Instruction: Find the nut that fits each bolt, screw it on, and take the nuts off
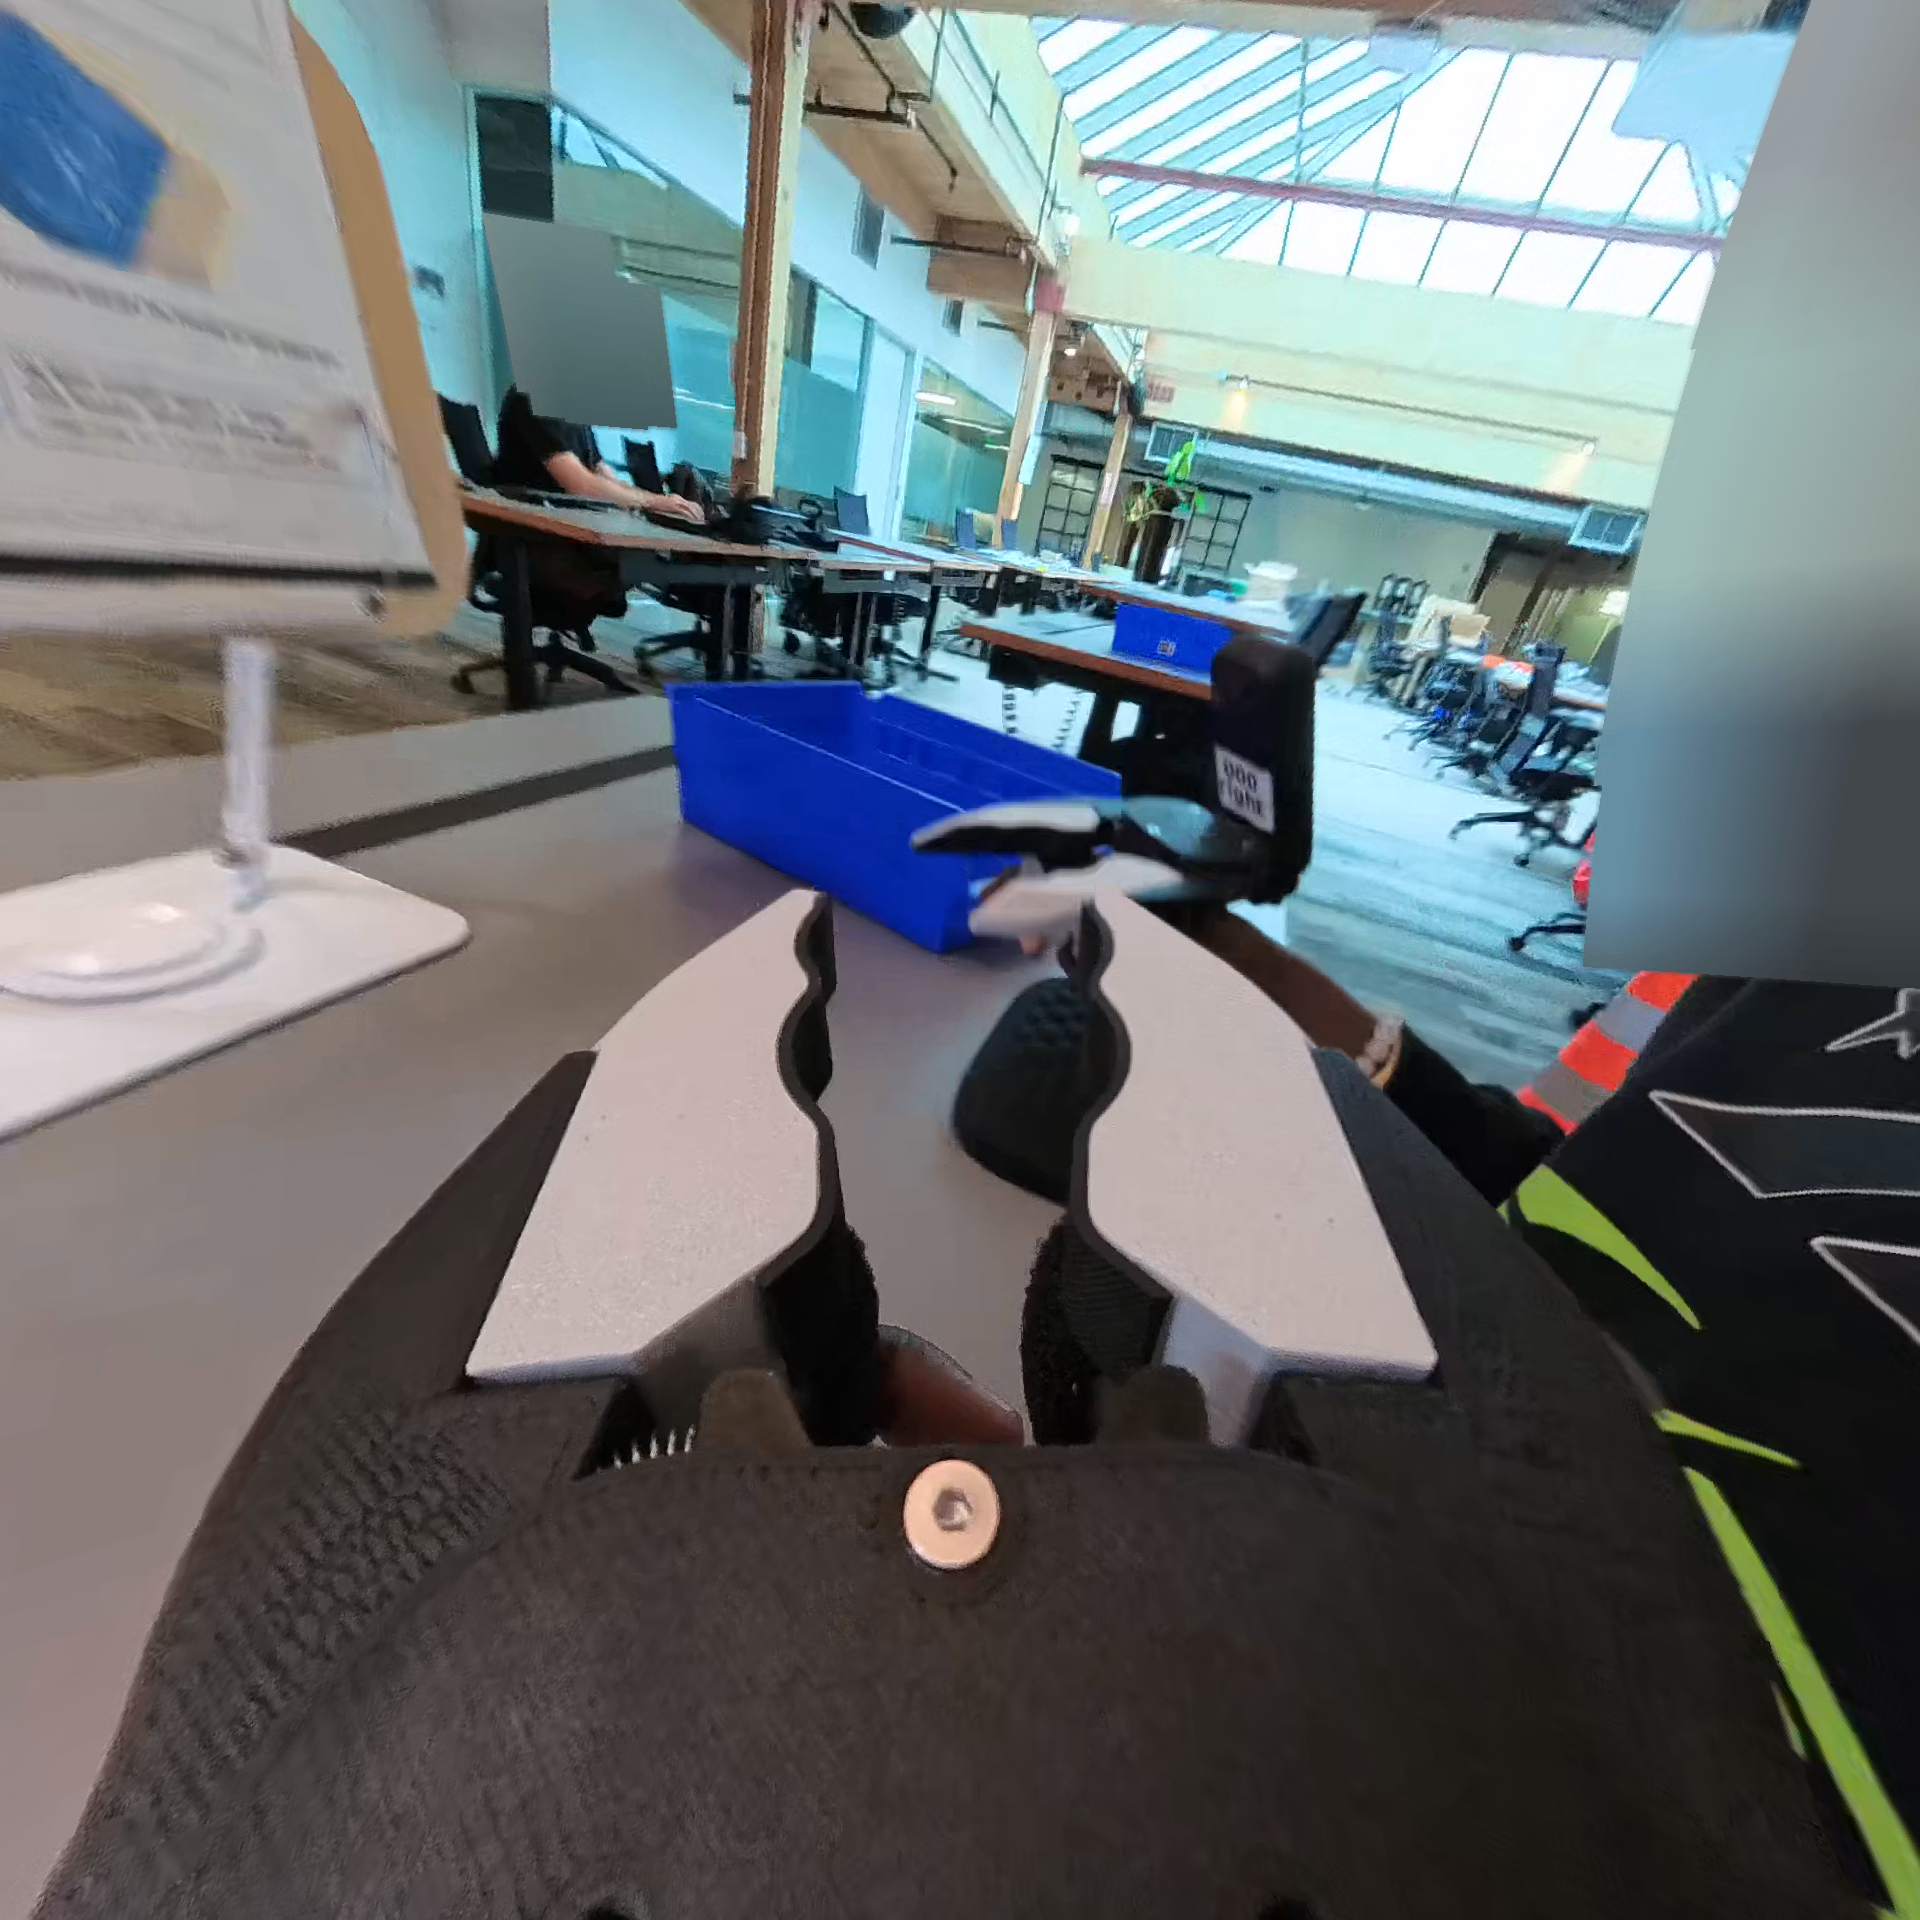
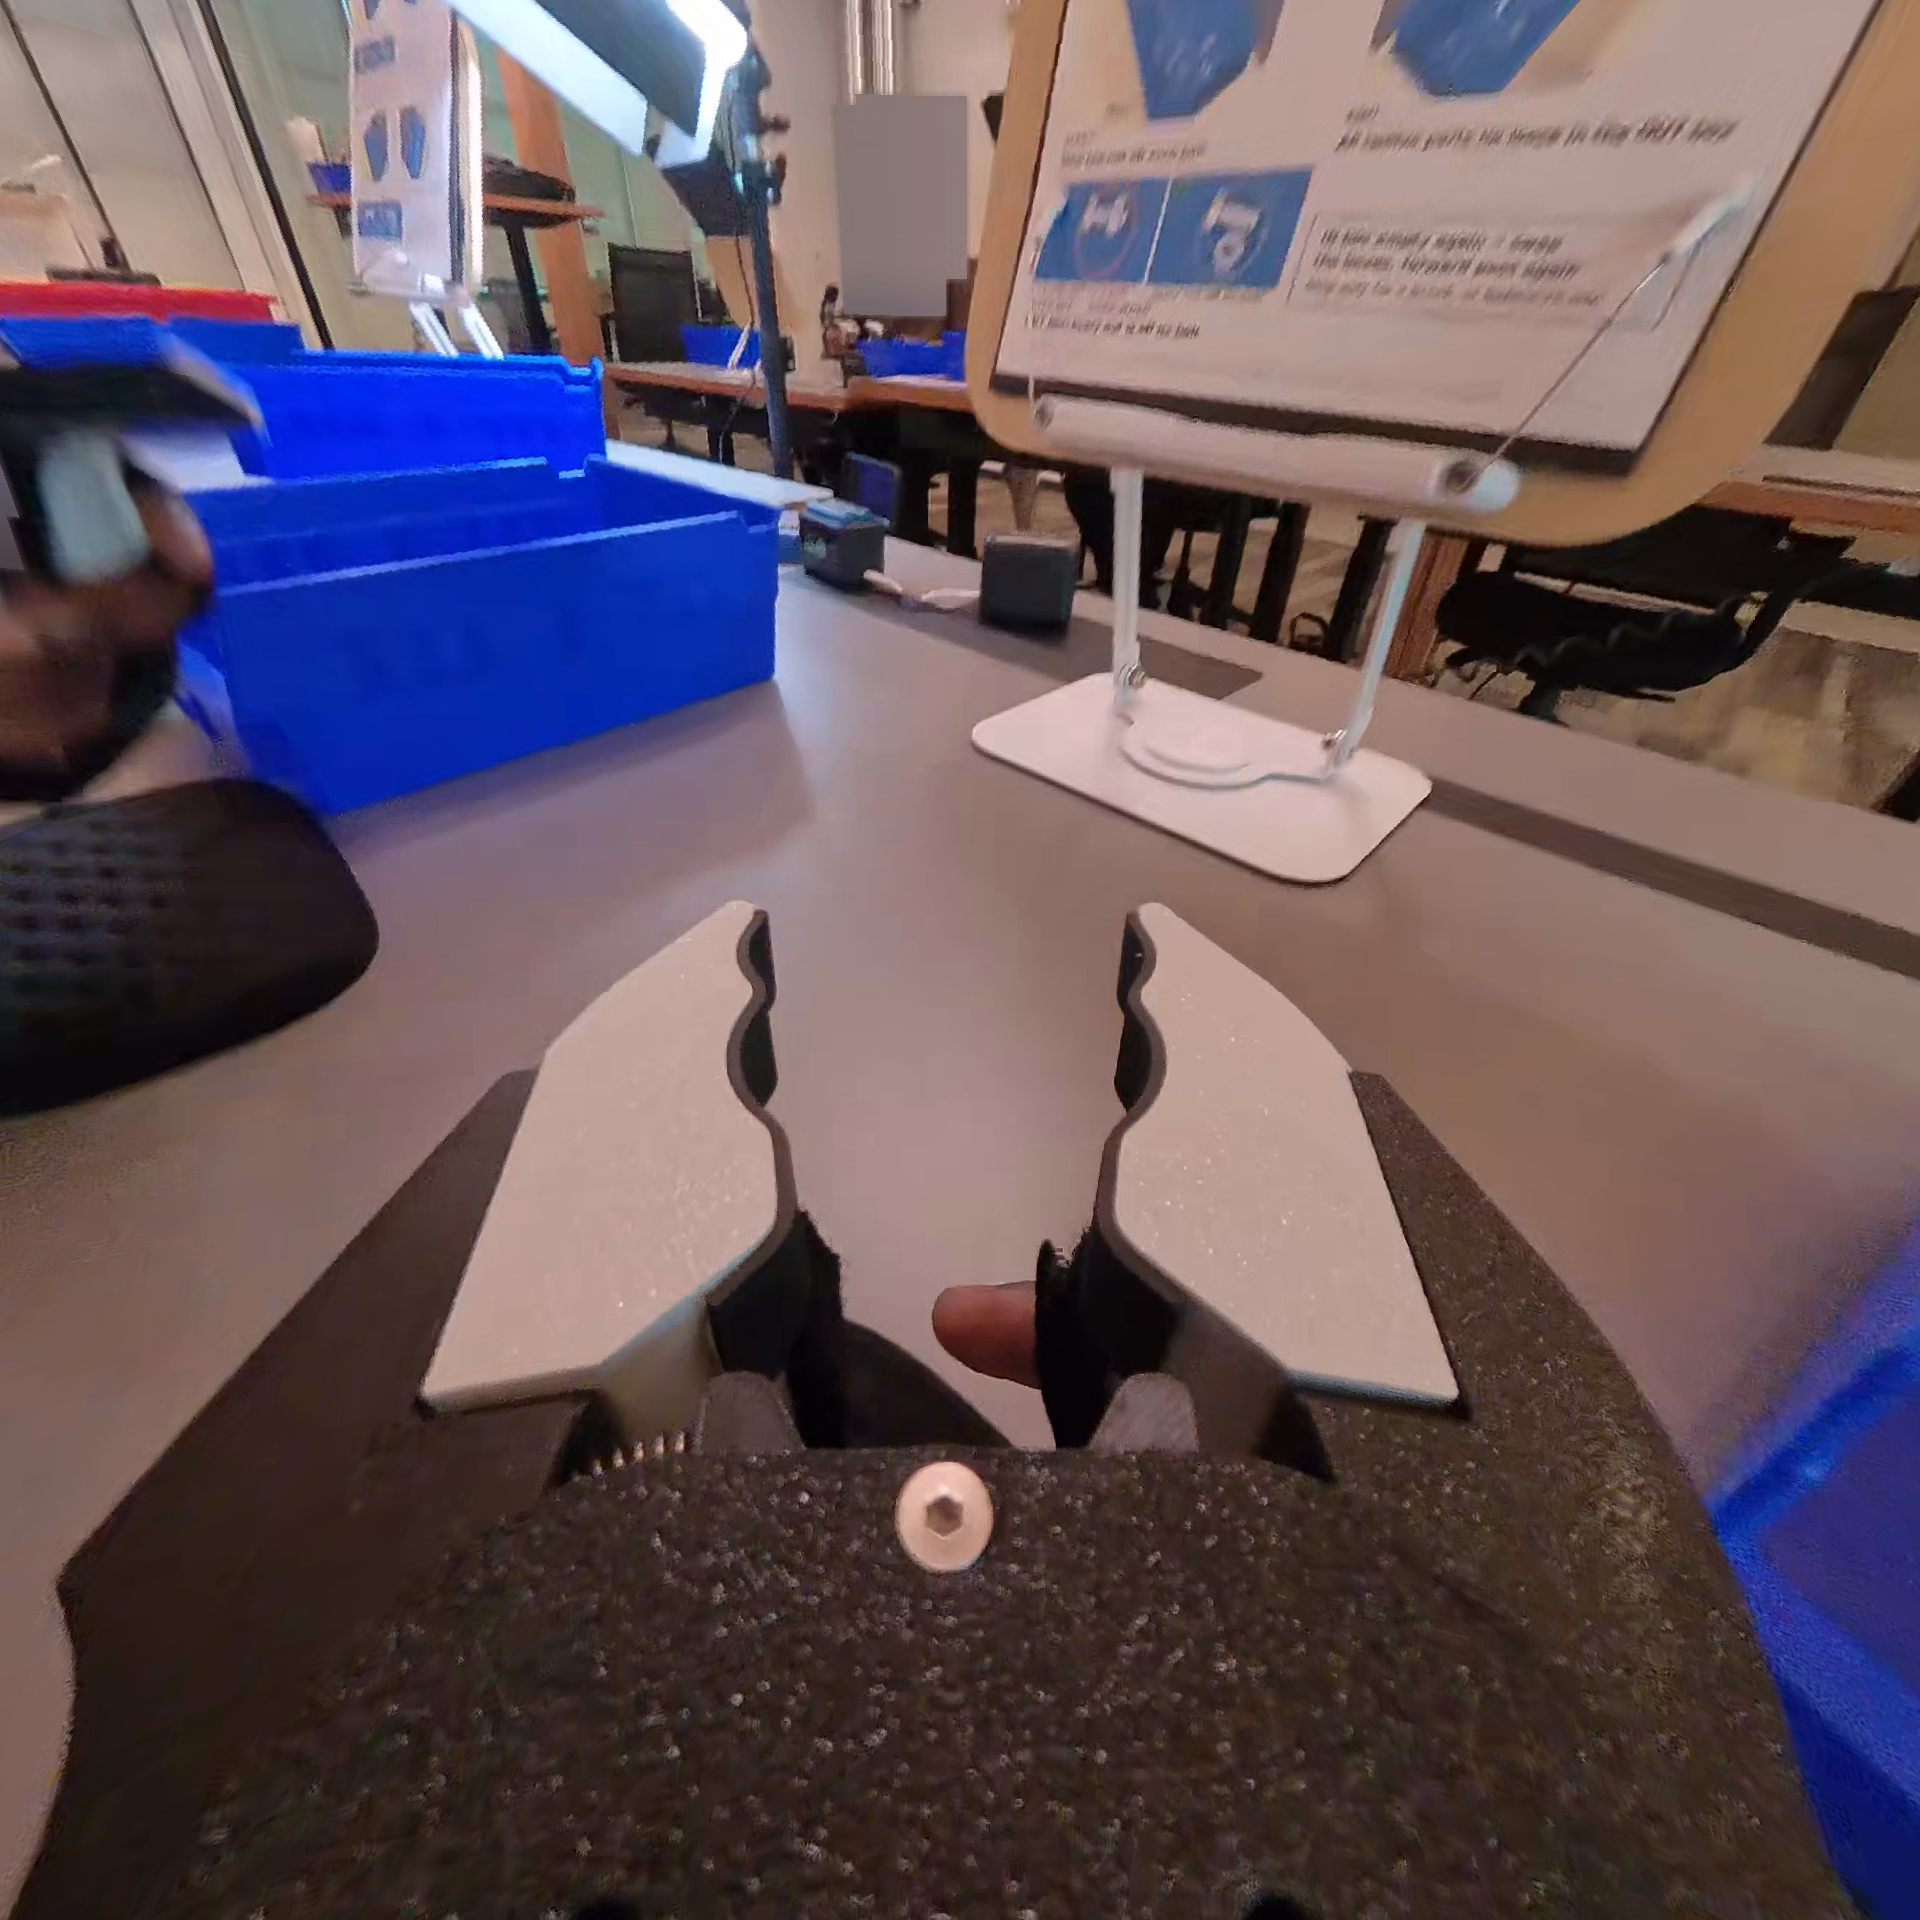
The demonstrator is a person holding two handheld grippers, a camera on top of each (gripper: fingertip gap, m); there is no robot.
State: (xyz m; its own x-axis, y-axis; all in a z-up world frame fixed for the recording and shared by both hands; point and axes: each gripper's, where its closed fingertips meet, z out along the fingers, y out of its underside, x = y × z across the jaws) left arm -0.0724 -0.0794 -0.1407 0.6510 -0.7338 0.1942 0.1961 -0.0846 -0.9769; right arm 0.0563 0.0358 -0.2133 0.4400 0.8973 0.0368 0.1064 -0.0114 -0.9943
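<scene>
Grey tabletop [image 2: 935, 831] bare ahead; no nuts or bolts visible, presumably inside the blue bin [image 2: 499, 613]. Left gripper [image 1: 951, 925] and right gripper [image 2: 945, 925] both spread wide, empty. Risk: motion blur suggests haste; grippers could collide near the document stand [image 2: 1205, 769].

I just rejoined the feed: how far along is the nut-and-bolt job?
Nothing looks done: no nut or bolt shows in either view. Nothing is in hand: the left gripper and right gripper are open and empty above the grey table. Fetching parts, perhaps from the blue bins, matching, screwing and unscrewing remain.
</scene>
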